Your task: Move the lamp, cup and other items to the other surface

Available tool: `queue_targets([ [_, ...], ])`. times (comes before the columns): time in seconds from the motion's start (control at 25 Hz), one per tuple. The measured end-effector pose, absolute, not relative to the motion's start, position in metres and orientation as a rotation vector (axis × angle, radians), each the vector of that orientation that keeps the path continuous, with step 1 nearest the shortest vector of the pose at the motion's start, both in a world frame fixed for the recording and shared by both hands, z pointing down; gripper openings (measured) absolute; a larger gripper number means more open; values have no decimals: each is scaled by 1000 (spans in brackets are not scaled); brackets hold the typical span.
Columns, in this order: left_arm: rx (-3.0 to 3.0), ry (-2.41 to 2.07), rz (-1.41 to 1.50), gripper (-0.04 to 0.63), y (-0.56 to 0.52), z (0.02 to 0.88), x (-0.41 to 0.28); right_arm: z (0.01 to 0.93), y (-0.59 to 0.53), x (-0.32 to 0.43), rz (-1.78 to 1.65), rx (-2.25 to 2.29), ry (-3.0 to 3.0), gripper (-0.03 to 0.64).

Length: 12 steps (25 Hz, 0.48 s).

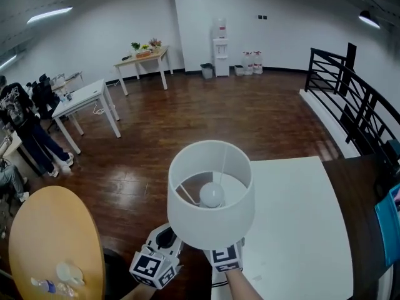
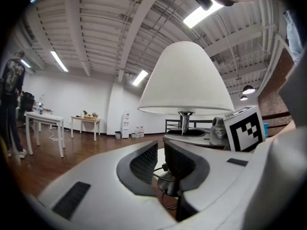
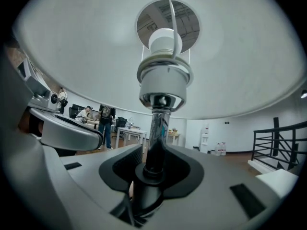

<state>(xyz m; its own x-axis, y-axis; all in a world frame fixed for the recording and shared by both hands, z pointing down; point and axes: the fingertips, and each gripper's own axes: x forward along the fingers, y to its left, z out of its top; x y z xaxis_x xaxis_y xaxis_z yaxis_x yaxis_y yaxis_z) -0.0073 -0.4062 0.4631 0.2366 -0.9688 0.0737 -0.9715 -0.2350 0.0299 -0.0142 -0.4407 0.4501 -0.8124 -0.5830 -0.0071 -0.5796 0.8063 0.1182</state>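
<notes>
White lamp (image 1: pixel 209 220): held upright in the air, beside the white table (image 1: pixel 300 242).
Right gripper (image 3: pixel 152 176): jaws are clamped on the chrome stem (image 3: pixel 156 133) (low, near the base).
Left gripper (image 2: pixel 160 163): jaws are set narrowly apart; nothing is pinched.

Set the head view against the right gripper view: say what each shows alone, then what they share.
Head view only: the bulb seen from above, the round wooden table at lower left, the white surface at right. Right gripper view only: the right gripper shut on the chrome lamp stem, below the socket. Both: the white shade, the left gripper, the black railing.
</notes>
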Motion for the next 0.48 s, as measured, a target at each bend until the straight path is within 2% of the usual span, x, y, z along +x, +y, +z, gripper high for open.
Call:
queue_targets([
  [0.28, 2218, -2159, 37, 55, -325, 437, -105, 429, -395, -80, -187, 742, -3025, 123],
  [0.48, 1994, -2391, 30, 55, -239, 420, -193, 420, -328, -176, -162, 466, -3097, 123],
])
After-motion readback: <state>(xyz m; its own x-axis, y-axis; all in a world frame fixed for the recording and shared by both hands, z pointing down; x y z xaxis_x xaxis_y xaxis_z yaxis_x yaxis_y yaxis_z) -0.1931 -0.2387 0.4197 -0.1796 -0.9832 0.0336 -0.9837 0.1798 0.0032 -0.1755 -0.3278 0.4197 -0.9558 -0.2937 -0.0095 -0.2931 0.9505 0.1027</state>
